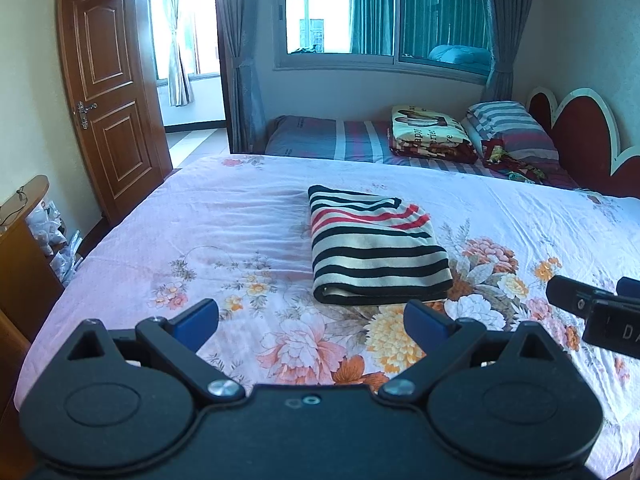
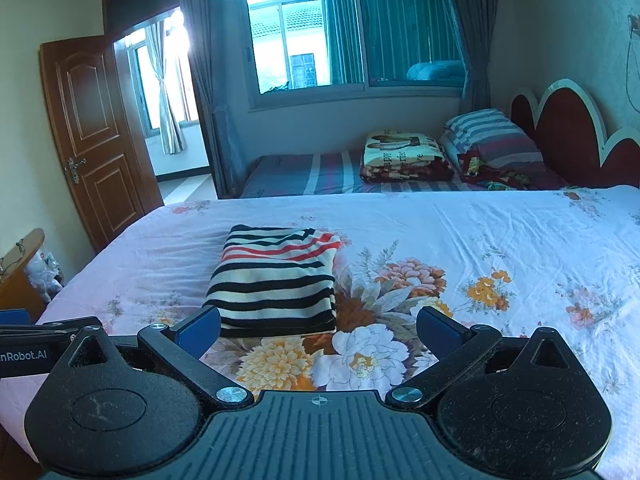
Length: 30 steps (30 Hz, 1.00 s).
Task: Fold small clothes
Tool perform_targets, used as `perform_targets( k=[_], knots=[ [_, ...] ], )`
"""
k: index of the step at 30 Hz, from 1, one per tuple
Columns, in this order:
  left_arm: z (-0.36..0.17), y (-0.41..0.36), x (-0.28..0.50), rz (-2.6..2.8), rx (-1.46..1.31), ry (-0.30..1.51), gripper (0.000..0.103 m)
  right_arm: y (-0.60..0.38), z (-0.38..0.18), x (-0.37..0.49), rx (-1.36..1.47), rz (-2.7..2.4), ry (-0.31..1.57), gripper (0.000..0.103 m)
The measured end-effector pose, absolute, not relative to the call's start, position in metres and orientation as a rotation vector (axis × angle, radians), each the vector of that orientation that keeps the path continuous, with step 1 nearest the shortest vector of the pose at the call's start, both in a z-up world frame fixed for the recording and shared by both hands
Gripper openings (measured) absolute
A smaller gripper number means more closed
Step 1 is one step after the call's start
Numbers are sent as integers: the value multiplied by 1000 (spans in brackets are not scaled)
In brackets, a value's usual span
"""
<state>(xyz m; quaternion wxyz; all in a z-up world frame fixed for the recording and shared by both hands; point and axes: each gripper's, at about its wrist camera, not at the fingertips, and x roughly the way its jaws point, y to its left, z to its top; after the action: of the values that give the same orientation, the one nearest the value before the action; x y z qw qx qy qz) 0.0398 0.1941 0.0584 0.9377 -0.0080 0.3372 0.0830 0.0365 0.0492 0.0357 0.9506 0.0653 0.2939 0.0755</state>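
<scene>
- Left wrist view: the left gripper (image 1: pixel 311 320) fills the bottom of the frame. Its jaws are spread wide apart and hold nothing.
- In the middle of the frame a folded striped cloth (image 1: pixel 376 246) lies flat on the bed (image 1: pixel 168 240). It has black and cream stripes, with some red stripes at its far end.
- The cloth sits just past the blue fingertips (image 1: pixel 424 320), a little to the right. It does not touch them.
- The bed has a pink sheet with big flowers on it.
- At the right edge of the frame, part of the right gripper (image 1: pixel 586 298) pokes in above the sheet.
- In the upper left is a brown door (image 1: pixel 106 96), standing open. At the top is a window (image 1: pixel 384 8) with blue curtains.
- Right wrist view: the right gripper (image 2: pixel 318 326) fills the bottom of the frame. Its jaws are spread wide too, with nothing between them.
- The striped cloth (image 2: pixel 276 280) lies left of the middle, on the flowered bed (image 2: pixel 500 240). Its near edge is right by the left blue fingertip (image 2: pixel 200 326); I cannot tell if they touch.
- At the left edge, a bit of the left gripper (image 2: pixel 44 330) shows.
- Farther back, in the upper right, is a second bed (image 2: pixel 304 174) with a striped pillow (image 2: pixel 486 134) and a folded blanket (image 2: pixel 404 154).
</scene>
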Motion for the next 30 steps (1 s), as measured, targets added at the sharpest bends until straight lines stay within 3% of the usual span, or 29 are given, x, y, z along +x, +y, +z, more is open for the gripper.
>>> perform_targets(
  k=[30],
  knots=[
    [55,191,42,175,-19,699,99,46,30,42,142,165,614,103]
  ],
)
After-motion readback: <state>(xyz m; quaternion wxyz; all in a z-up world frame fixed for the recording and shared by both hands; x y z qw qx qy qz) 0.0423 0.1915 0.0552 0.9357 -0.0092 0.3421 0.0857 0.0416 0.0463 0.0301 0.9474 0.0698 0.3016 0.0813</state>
